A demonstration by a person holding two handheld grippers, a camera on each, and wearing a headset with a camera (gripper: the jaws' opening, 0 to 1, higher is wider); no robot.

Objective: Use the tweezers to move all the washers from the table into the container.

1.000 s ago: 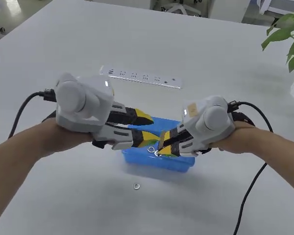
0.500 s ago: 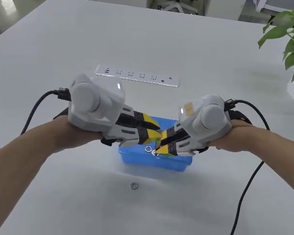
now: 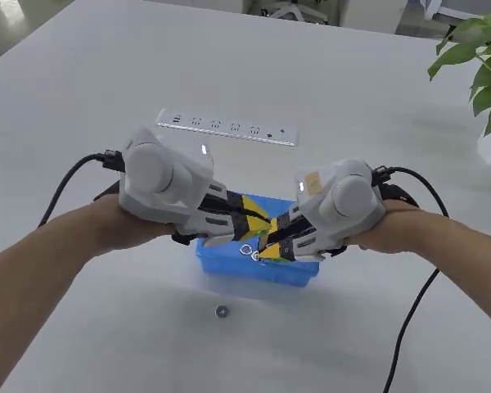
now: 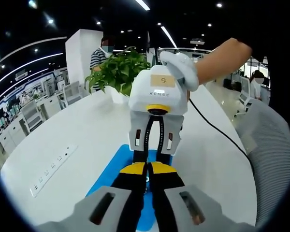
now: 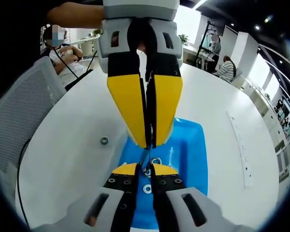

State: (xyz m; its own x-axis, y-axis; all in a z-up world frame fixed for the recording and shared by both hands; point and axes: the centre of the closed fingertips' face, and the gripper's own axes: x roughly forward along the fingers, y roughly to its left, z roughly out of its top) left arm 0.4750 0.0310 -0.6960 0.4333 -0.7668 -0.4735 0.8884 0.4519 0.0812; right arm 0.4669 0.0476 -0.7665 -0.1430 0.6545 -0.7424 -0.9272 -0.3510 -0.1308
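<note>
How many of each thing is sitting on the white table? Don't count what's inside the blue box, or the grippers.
Loose washer: 1
Blue container: 1
Power strip: 1
Plant: 1
Total: 4

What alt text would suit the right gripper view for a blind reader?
The right hand-held gripper, below, and the left hand-held gripper, above, both shut, meet tip to tip over a container, tweezers between them. Washers lie in the container; one washer lies on the table.
</note>
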